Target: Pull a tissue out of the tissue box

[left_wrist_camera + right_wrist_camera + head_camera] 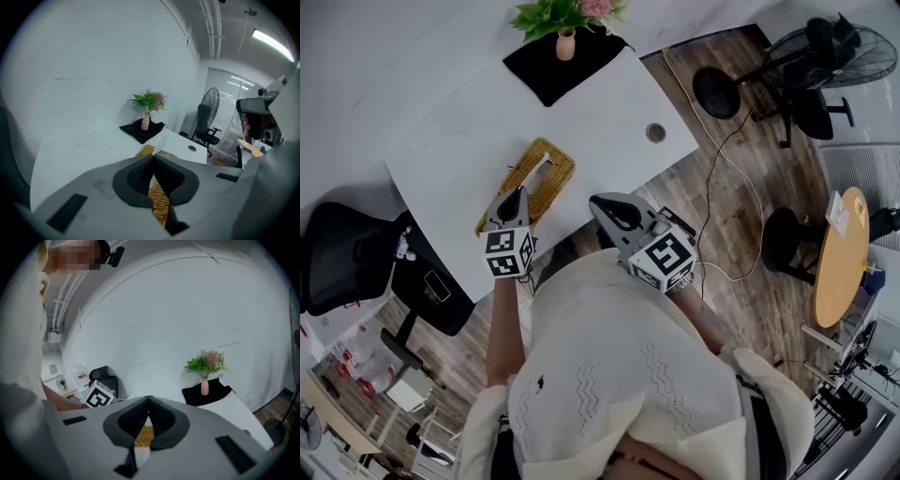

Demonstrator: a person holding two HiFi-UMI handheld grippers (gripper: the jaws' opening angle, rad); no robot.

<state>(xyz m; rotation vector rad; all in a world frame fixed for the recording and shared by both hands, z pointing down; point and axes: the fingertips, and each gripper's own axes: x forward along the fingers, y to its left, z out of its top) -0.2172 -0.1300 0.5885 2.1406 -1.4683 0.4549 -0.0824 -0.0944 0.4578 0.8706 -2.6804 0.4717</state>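
A woven wicker tissue box (534, 178) lies on the white table (609, 103) near its front edge, with a pale slot on top. My left gripper (519, 192) hangs over the box's near end, jaws shut with nothing between them. In the left gripper view the wicker box (160, 200) shows just below the closed left gripper (153, 157). My right gripper (599, 202) is right of the box, over the table's front edge, also shut and empty. The box (143, 436) shows beneath the right gripper (149, 399) in the right gripper view.
A pink vase of flowers (565, 42) stands on a black cloth (553, 70) at the table's far side. A round cable hole (655, 132) is at the table's right. A black office chair (356, 253) is left, a fan (825, 47) and round wooden table (842, 253) right.
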